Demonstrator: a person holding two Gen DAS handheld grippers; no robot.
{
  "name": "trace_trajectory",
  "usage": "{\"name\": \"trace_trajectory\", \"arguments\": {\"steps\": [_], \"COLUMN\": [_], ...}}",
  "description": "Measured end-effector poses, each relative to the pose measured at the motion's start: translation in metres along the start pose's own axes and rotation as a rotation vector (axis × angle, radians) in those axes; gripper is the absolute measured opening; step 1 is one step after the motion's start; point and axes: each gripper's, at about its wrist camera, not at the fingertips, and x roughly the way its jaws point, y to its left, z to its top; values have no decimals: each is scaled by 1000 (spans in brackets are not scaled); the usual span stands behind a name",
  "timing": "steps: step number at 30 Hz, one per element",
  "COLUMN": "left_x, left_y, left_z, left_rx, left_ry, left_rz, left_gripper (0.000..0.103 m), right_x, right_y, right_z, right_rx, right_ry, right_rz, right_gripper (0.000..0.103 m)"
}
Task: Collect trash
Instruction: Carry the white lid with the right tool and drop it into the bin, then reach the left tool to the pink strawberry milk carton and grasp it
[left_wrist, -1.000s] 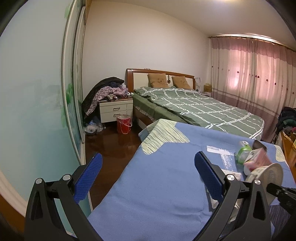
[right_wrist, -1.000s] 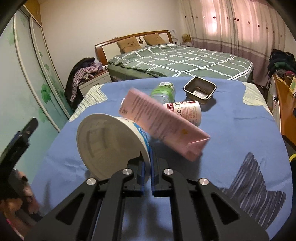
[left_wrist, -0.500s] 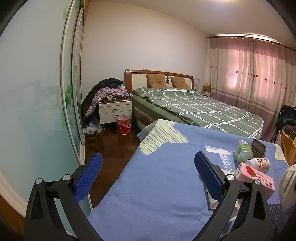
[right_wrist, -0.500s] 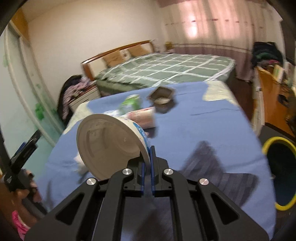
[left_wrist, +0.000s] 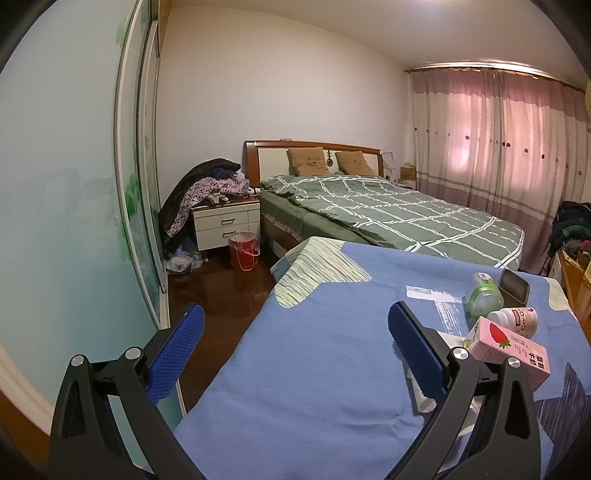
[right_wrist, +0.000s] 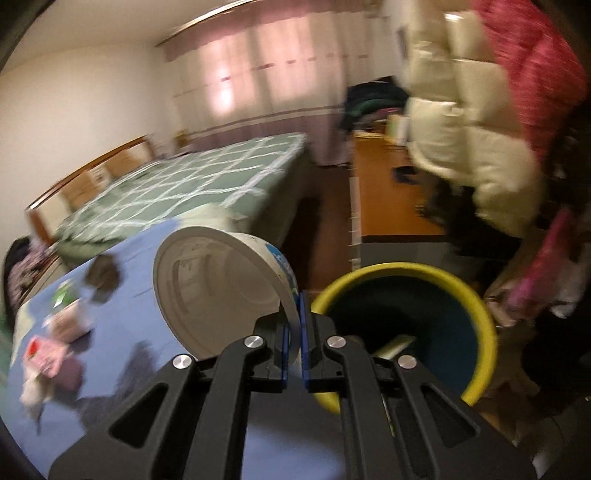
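My right gripper (right_wrist: 292, 325) is shut on the rim of a white paper bowl (right_wrist: 218, 288), held in the air beside a yellow-rimmed trash bin (right_wrist: 476, 317) with a dark inside; something pale lies in the bin. My left gripper (left_wrist: 291, 354) is open and empty above the blue-covered table (left_wrist: 314, 369). On the table's right side lie a pink strawberry milk carton (left_wrist: 509, 347), a white bottle (left_wrist: 517, 319), a green-capped bottle (left_wrist: 484, 297) and a dark foil tray (left_wrist: 513, 286). The carton also shows blurred in the right wrist view (right_wrist: 40, 354).
A bed with a green checked cover (left_wrist: 388, 218) stands behind the table. A white nightstand piled with clothes (left_wrist: 225, 221) and a red bucket (left_wrist: 243, 249) stand at the back left. A mirrored wardrobe (left_wrist: 74, 221) runs along the left. Hanging coats (right_wrist: 480, 147) are above the bin.
My right gripper has swung right with the bowl, from over the table to beside the trash bin. The left gripper has not moved.
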Motion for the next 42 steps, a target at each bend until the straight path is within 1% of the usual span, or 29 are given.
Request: {"name": "trace_trajectory", "arguments": {"steps": [3, 8, 16, 18, 20, 21, 22, 26, 27, 28, 31, 33, 35, 36, 39, 41, 42], "left_x": [-1, -4, -6, -6, -6, -6, -6, -5, -4, -4, -5, -8, -14, -16, -17, -12, -10], "left_y": [-2, -7, -9, -9, -9, -10, -10, -14, -17, -19, -30, -42, -55, -62, -84, -99, -107], "left_z": [0, -1, 0, 0, 0, 0, 0, -1, -1, -2, -4, -4, -4, -4, -2, -1, 0], "left_rx": [11, 32, 44, 43, 43, 45, 47, 61, 69, 78, 121, 158, 186, 198, 224, 244, 251], "left_ry": [-2, -13, -14, -13, -13, -14, -15, -6, -2, 2, 10, 23, 32, 43, 114, 167, 188], "left_rz": [-7, -23, -32, -33, -35, -35, -35, -51, -57, -63, -81, -122, -181, -224, -396, -496, -531], "left_gripper": [98, 98, 98, 98, 98, 98, 98, 98, 98, 98, 98, 98, 98, 98, 98, 98, 98], "right_x": [7, 18, 29, 30, 28, 30, 28, 27, 26, 25, 26, 26, 26, 26, 25, 24, 24], "right_y": [-23, -44, -47, -51, -52, -53, -52, -48, -47, -45, -45, -44, -44, -43, -41, -40, -40], "right_z": [3, 3, -4, -4, -4, -4, -3, -4, -3, -3, -3, -3, -3, -3, -3, -3, -3], "right_rx": [39, 84, 103, 118, 129, 130, 130, 113, 110, 107, 107, 110, 109, 108, 102, 98, 97], "right_ry": [-3, 7, 17, 17, 13, 15, 15, 3, 1, -1, 4, 6, 6, 6, -2, -5, -7], "right_rz": [-70, -147, -190, -197, -203, -207, -208, -214, -215, -217, -216, -210, -206, -204, -198, -195, -193], "right_gripper": [5, 5, 6, 8, 16, 22, 24, 26, 28, 30, 31, 32, 35, 36, 36, 37, 38]}}
